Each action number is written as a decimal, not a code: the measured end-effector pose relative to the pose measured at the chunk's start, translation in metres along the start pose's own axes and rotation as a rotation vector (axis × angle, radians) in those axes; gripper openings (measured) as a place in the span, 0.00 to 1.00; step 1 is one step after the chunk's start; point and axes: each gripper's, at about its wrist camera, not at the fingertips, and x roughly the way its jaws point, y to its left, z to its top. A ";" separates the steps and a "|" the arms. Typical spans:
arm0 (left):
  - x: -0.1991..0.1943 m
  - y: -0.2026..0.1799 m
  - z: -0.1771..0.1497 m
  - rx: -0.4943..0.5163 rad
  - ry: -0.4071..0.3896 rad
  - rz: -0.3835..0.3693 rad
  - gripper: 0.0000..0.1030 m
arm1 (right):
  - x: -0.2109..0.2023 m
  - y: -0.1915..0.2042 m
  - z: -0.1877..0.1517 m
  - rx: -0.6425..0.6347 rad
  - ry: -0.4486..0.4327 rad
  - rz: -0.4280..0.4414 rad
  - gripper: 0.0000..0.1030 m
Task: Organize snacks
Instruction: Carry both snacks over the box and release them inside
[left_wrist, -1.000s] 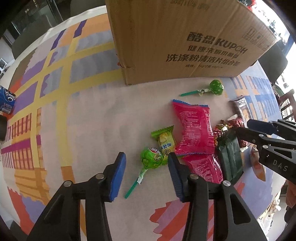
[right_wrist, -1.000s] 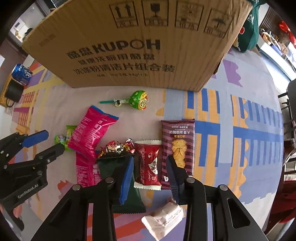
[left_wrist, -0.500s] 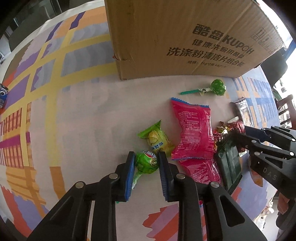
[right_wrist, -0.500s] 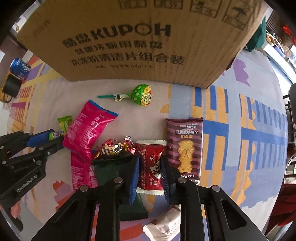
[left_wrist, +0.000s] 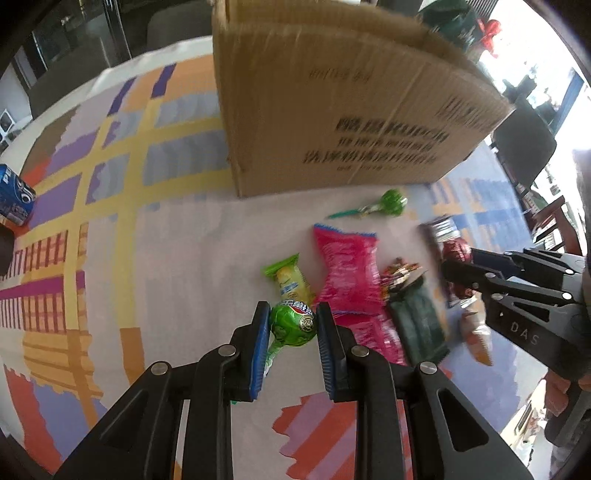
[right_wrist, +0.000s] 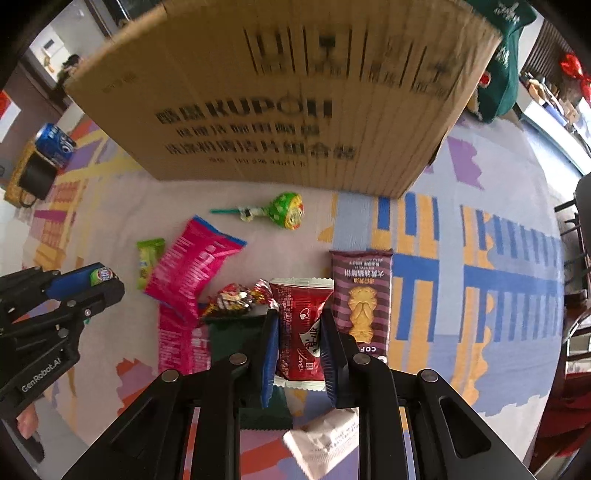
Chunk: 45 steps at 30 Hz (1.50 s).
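In front of the big brown cardboard box (left_wrist: 332, 110), my left gripper (left_wrist: 291, 325) clamped the green foil-wrapped lollipop (left_wrist: 293, 323); my right gripper (right_wrist: 299, 343) pinched the red plastic snack packet (right_wrist: 301, 332).

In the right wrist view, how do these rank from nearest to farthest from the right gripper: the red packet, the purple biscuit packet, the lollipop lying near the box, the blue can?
1. Red packet: clamped in the right gripper.
2. Purple biscuit packet: just right of it.
3. Lollipop: ahead, near the cardboard box.
4. Blue can: far left.
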 end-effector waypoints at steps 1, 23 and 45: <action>-0.007 -0.003 0.003 0.001 -0.013 -0.006 0.25 | -0.006 0.001 0.000 -0.003 -0.013 0.005 0.22; -0.097 -0.037 0.046 0.030 -0.258 -0.064 0.25 | -0.122 0.002 0.022 -0.011 -0.336 0.047 0.22; -0.107 -0.033 0.134 0.021 -0.352 -0.054 0.25 | -0.141 -0.008 0.091 0.015 -0.418 0.061 0.22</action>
